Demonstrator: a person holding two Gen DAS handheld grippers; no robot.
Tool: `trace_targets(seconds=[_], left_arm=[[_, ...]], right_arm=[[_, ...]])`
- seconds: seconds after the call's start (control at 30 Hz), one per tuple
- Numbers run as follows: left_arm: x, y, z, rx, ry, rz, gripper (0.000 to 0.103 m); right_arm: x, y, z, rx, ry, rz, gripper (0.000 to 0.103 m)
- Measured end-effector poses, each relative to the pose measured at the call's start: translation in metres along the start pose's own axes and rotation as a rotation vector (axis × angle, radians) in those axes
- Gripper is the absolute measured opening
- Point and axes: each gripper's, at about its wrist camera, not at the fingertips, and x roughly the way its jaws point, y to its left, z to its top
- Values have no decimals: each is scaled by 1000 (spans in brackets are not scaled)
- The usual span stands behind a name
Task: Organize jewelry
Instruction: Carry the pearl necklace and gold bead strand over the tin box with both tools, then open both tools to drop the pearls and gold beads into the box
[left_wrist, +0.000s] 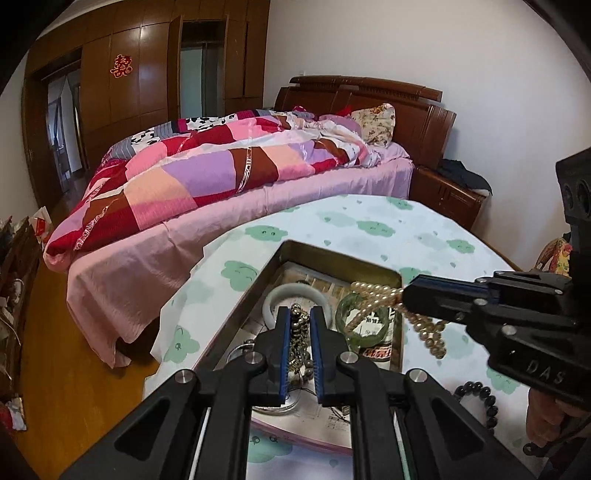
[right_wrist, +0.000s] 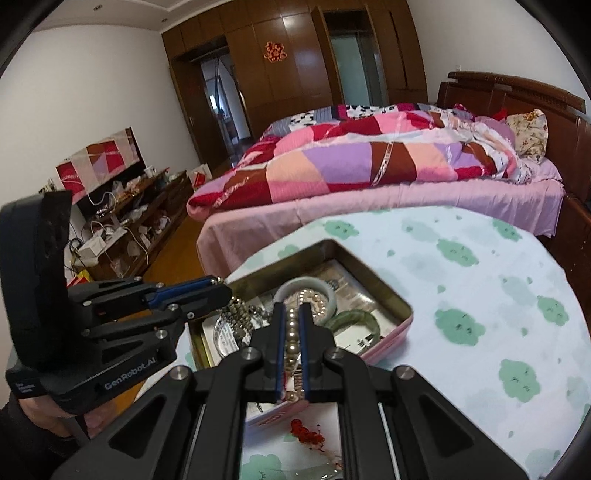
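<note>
Left tongs (left_wrist: 300, 314) were closed on a dark metallic bead strand (left_wrist: 297, 332); right tongs (right_wrist: 291, 314) were clamped on a pearl necklace (right_wrist: 293, 332). Both strands hung over the open tin (right_wrist: 388, 295) on the cloud-patterned table (right_wrist: 480, 277). A white bangle (left_wrist: 295, 291) and green bangle (left_wrist: 343, 314) lay inside the tin.

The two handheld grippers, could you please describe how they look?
Both the left gripper and right gripper are matte black, with blue-edged fingers and silver pivot bolts. The right one's body reads "DAS", the left's "GenRobot.AI".
</note>
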Motion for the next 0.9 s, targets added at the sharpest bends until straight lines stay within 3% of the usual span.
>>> trace_targets(seconds=[0.4, 0.53, 0.6, 0.63, 0.67, 0.7, 0.73, 0.77, 0.9], left_arm=[[22, 3, -8, 5, 62, 8, 10], [24, 0, -10, 10, 77, 4, 10], [26, -2, -10, 13, 86, 8, 12], [26, -3, -11, 13, 90, 9, 18], [25, -3, -11, 12, 90, 11, 32], [24, -4, -12, 9, 85, 16, 42], [22, -4, -12, 5, 76, 23, 62], [19, -3, -12, -2, 59, 32, 71], [9, -1, -12, -33, 32, 17, 71]], right_arm=[[22, -1, -9, 14, 61, -23, 11], [23, -9, -11, 45, 65, -28, 16], [21, -11, -12, 54, 63, -34, 29], [19, -13, -12, 61, 59, -35, 40], [17, -15, -13, 67, 54, -35, 49], [12, -16, -15, 73, 44, -41, 51], [9, -18, -16, 73, 39, -48, 52], [7, -20, -16, 75, 39, -55, 52], [-13, -35, -27, 100, 34, -88, 54]])
